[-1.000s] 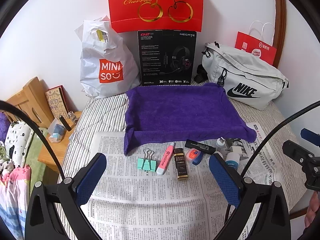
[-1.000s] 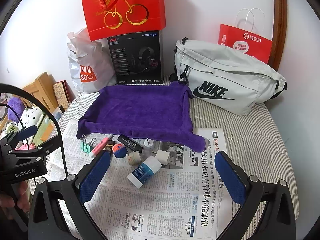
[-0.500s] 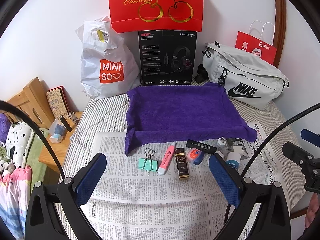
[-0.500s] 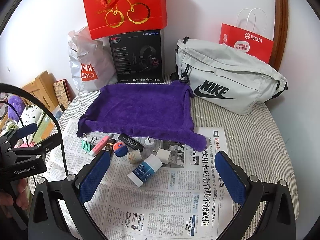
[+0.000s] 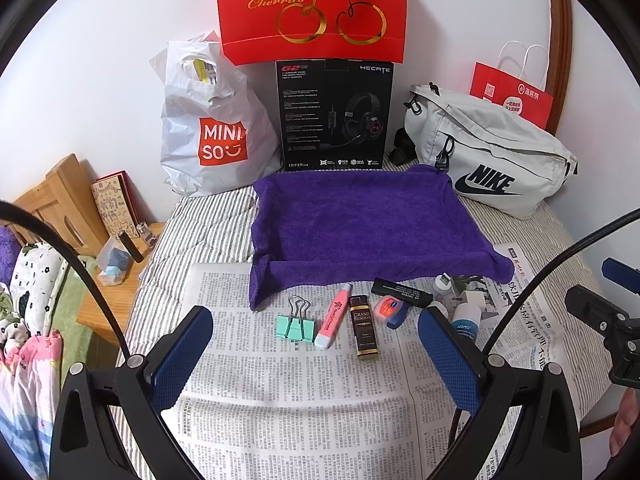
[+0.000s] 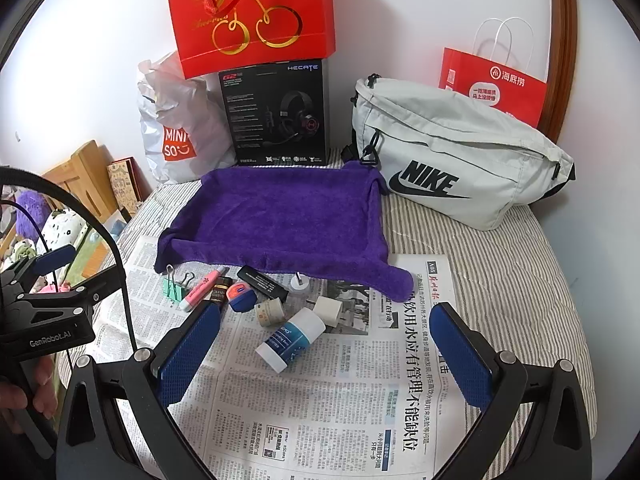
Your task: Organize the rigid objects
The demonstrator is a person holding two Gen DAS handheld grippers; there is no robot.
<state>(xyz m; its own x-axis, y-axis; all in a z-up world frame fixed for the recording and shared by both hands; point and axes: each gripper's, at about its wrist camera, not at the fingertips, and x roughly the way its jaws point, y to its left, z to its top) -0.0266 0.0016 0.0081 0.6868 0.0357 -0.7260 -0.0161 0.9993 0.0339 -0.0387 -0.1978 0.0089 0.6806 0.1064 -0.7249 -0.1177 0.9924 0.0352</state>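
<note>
Nothing is picked up yet, so this looks like the opening step of the sorting: both tools hang above the newspaper [image 5: 304, 408] while a first item is chosen. The left hand-held gripper [image 5: 316, 356] is spread wide and empty, its blue pads framing the mint binder clip [image 5: 295, 325], the pink highlighter [image 5: 332, 318] and the gold-labelled lighter [image 5: 364, 328]. The right hand-held gripper [image 6: 326, 354] is likewise wide open and holds nothing, with the white-and-blue bottle [image 6: 292, 338] lying on its side between its fingers. Just behind sit a small round tin [image 6: 240, 294], a black stick [image 6: 262, 282], a roll of tape [image 6: 270, 312] and a white cube [image 6: 328, 310], all crowded near the front edge of the purple towel [image 6: 280, 216], which is bare and probably the place to arrange them. The next move likely calls for lowering onto one item and closing squarely without nudging its neighbours. The paper lies on a striped bed [image 6: 500, 264]; against the white wall stand a Miniso bag [image 5: 212, 128], a headset box [image 5: 334, 116], a red cherry bag [image 5: 312, 8] and a grey Nike bag [image 6: 460, 160].
</note>
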